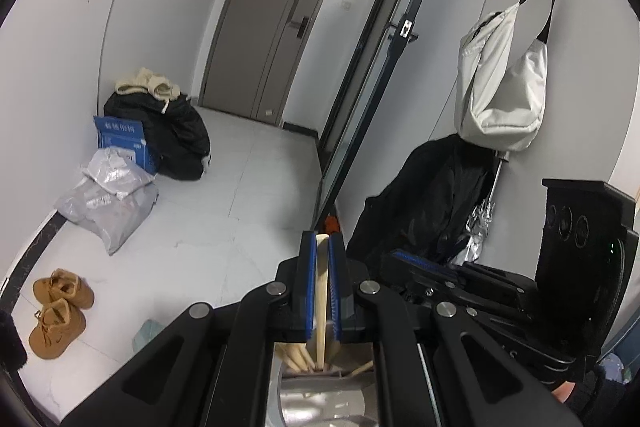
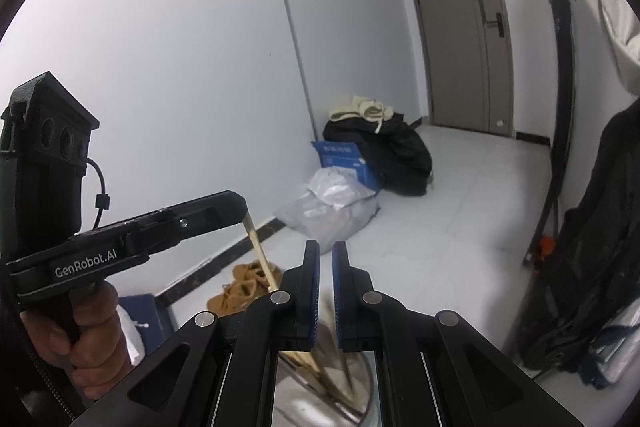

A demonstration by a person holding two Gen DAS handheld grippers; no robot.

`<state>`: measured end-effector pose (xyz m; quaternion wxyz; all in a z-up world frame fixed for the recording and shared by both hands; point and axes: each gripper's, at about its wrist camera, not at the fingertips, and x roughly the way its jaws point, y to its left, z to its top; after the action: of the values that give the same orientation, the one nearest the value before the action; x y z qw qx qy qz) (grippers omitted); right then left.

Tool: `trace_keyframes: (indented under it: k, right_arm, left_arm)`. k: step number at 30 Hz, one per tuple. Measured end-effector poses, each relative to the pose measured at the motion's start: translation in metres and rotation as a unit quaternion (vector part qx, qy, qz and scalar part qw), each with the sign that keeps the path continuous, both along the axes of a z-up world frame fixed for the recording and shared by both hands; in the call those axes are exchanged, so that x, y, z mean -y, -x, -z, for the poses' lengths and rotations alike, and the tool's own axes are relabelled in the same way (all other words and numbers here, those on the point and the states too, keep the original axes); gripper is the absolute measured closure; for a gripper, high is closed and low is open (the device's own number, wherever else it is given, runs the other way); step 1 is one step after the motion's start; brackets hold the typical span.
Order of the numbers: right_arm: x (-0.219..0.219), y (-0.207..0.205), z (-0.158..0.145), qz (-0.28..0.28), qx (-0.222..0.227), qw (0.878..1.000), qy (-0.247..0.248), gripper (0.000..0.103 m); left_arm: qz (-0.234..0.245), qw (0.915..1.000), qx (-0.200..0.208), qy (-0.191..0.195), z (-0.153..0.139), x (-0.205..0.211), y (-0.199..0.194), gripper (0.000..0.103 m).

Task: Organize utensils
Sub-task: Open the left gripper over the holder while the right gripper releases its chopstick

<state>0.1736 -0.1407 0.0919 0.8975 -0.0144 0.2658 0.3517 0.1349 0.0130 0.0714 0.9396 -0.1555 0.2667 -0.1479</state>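
My left gripper [image 1: 322, 247] is shut on a pale wooden chopstick [image 1: 321, 291], which runs down between the blue pads into a shiny metal holder [image 1: 320, 399] below. Several more wooden utensils [image 1: 296, 357] stand in that holder. In the right wrist view the left gripper [image 2: 240, 213] is at the left, a hand around its handle, with the chopstick [image 2: 262, 259] slanting down from its tip. My right gripper [image 2: 326, 251] has a narrow gap between its pads and nothing in it. It hovers above the metal holder [image 2: 360, 407] with the wooden utensils [image 2: 320, 363].
The right gripper [image 1: 416, 261] lies close on the right in the left wrist view. On the tiled floor lie brown shoes [image 1: 60, 311], grey parcel bags [image 1: 108, 203], a blue box [image 1: 120, 139] and black clothes [image 1: 176, 135]. A white bag [image 1: 500, 87] hangs on the right wall.
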Motion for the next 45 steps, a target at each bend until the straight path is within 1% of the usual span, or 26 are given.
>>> trace_keyframes:
  k: [5, 6, 7, 8, 9, 10, 11, 13, 17, 19, 20, 24, 26, 27, 29, 30, 31, 33, 35, 36, 38, 40, 45]
  right_arm:
    - [0.006, 0.002, 0.003, 0.007, -0.026, 0.999, -0.017, 0.093]
    - [0.007, 0.003, 0.003, 0.010, -0.028, 0.999, -0.021, 0.091]
    - [0.010, 0.006, 0.002, 0.015, -0.030, 0.999, -0.026, 0.084]
    - [0.013, 0.009, 0.001, 0.022, -0.032, 0.999, -0.030, 0.077]
    - [0.018, 0.012, -0.001, 0.033, -0.034, 0.998, -0.035, 0.062]
    - [0.021, 0.013, -0.002, 0.041, -0.036, 0.998, -0.040, 0.055]
    - [0.025, 0.017, -0.003, 0.052, -0.037, 0.997, -0.047, 0.054]
    - [0.033, 0.023, -0.005, 0.068, -0.040, 0.995, -0.055, 0.054]
    - [0.045, 0.037, -0.010, 0.089, -0.043, 0.993, -0.070, 0.053]
    - [0.050, 0.047, -0.013, 0.099, -0.039, 0.991, -0.076, 0.047]
    - [0.053, 0.053, -0.015, 0.102, -0.037, 0.991, -0.081, 0.045]
    - [0.059, 0.077, -0.022, 0.117, -0.027, 0.988, -0.092, 0.038]
    - [0.063, 0.089, -0.024, 0.121, -0.021, 0.988, -0.094, 0.038]
    - [0.063, 0.095, -0.025, 0.125, -0.017, 0.988, -0.093, 0.036]
    - [0.064, 0.109, -0.028, 0.131, -0.005, 0.987, -0.093, 0.031]
    - [0.064, 0.119, -0.029, 0.136, 0.002, 0.986, -0.092, 0.027]
    - [0.064, 0.125, -0.030, 0.141, 0.009, 0.986, -0.092, 0.025]
    - [0.064, 0.139, -0.033, 0.146, 0.020, 0.985, -0.092, 0.023]
    - [0.064, 0.152, -0.035, 0.151, 0.030, 0.984, -0.094, 0.019]
    - [0.064, 0.156, -0.035, 0.154, 0.033, 0.983, -0.095, 0.017]
    - [0.063, 0.166, -0.036, 0.156, 0.039, 0.982, -0.097, 0.017]
    - [0.060, 0.175, -0.035, 0.159, 0.045, 0.982, -0.095, 0.013]
    - [0.054, 0.196, -0.027, 0.159, 0.055, 0.982, -0.088, 0.011]
  left_arm:
    - [-0.001, 0.9996, -0.027, -0.010, 0.004, 0.001, 0.003, 0.099]
    - [-0.003, 0.9994, -0.033, -0.012, 0.004, 0.000, 0.004, 0.095]
    - [-0.006, 0.9991, -0.039, -0.015, 0.004, 0.000, 0.005, 0.092]
    - [-0.011, 0.9989, -0.042, -0.016, 0.003, -0.001, 0.007, 0.086]
    - [-0.016, 0.9988, -0.044, -0.015, 0.003, -0.003, 0.010, 0.078]
    - [-0.022, 0.9986, -0.045, -0.014, 0.001, -0.005, 0.013, 0.075]
    - [-0.026, 0.9985, -0.046, -0.015, 0.000, -0.006, 0.015, 0.069]
    - [-0.034, 0.9983, -0.045, -0.017, -0.003, -0.008, 0.020, 0.067]
    - [-0.053, 0.9974, -0.042, -0.025, -0.011, -0.011, 0.036, 0.055]
    - [-0.057, 0.9972, -0.038, -0.031, -0.014, -0.010, 0.043, 0.046]
    - [-0.059, 0.9970, -0.035, -0.034, -0.017, -0.010, 0.047, 0.040]
    - [-0.073, 0.9962, -0.023, -0.042, -0.027, -0.007, 0.066, 0.027]
    - [-0.078, 0.9959, -0.019, -0.043, -0.029, -0.007, 0.071, 0.025]
    - [-0.082, 0.9957, -0.015, -0.042, -0.031, -0.006, 0.077, 0.024]
    - [-0.089, 0.9951, -0.011, -0.043, -0.033, -0.006, 0.084, 0.020]
    - [-0.091, 0.9948, -0.009, -0.044, -0.034, -0.006, 0.088, 0.019]
    - [-0.093, 0.9946, -0.007, -0.046, -0.034, -0.006, 0.091, 0.019]
    - [-0.094, 0.9943, -0.001, -0.050, -0.036, -0.005, 0.097, 0.018]
    - [-0.098, 0.9938, 0.002, -0.054, -0.036, -0.004, 0.103, 0.018]
    - [-0.099, 0.9937, 0.004, -0.053, -0.036, -0.004, 0.106, 0.016]
    - [-0.102, 0.9933, 0.007, -0.053, -0.035, -0.005, 0.112, 0.011]
    - [-0.106, 0.9928, 0.013, -0.053, -0.035, -0.005, 0.118, 0.009]
    - [-0.114, 0.9916, 0.024, -0.056, -0.029, -0.006, 0.133, 0.002]
